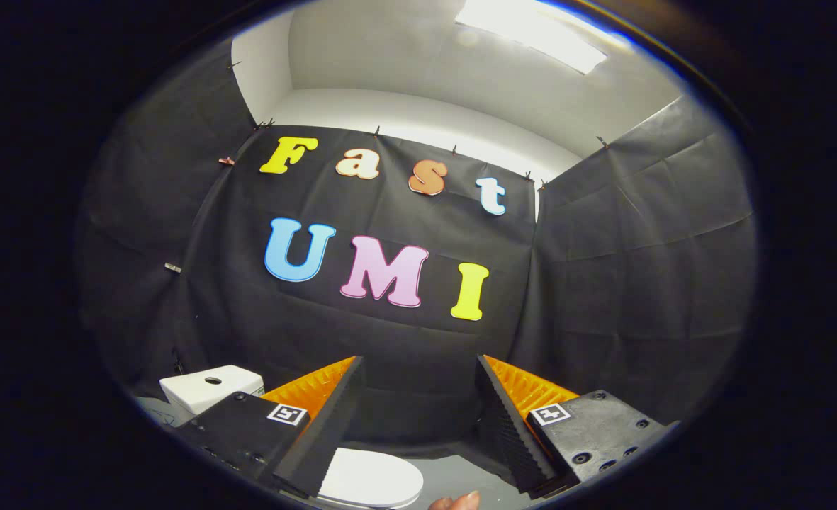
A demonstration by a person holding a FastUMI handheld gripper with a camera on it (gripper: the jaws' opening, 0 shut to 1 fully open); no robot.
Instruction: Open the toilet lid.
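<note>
At about eight o'clock from the fingers stands the toilet tank (209, 388), a white box with a round flush button on its top, set against the black cloth wall (404, 340); its near corner is hidden behind the left finger's housing, and a strip of pale floor (150, 409) shows at its foot, with what look like thin cables, too small to tell; a little right of it and lower, at about seven o'clock, lies the toilet lid (372, 478), white, oval and flat, closed down on the bowl, its left edge hidden under the left finger; the lid sits below the fingers and partly in the gap between them, but whether the left finger touches it cannot be told; the hand-held gripper (418, 414) points at the cloth wall with its fingers (326, 432) spread wide apart and nothing between them, each ridged inner face turned toward the other, each housing bearing a small square black-and-white marker; to the right of the lid, at six o'clock, a person's fingertips (455, 502) show just under the gap, apart from the lid, over grey floor; farther right, beyond the right finger, the cloth wall folds round to form the booth's side at three o'clock; above it, at one o'clock, a bright ceiling light panel (531, 32) glows against the white ceiling.
</note>
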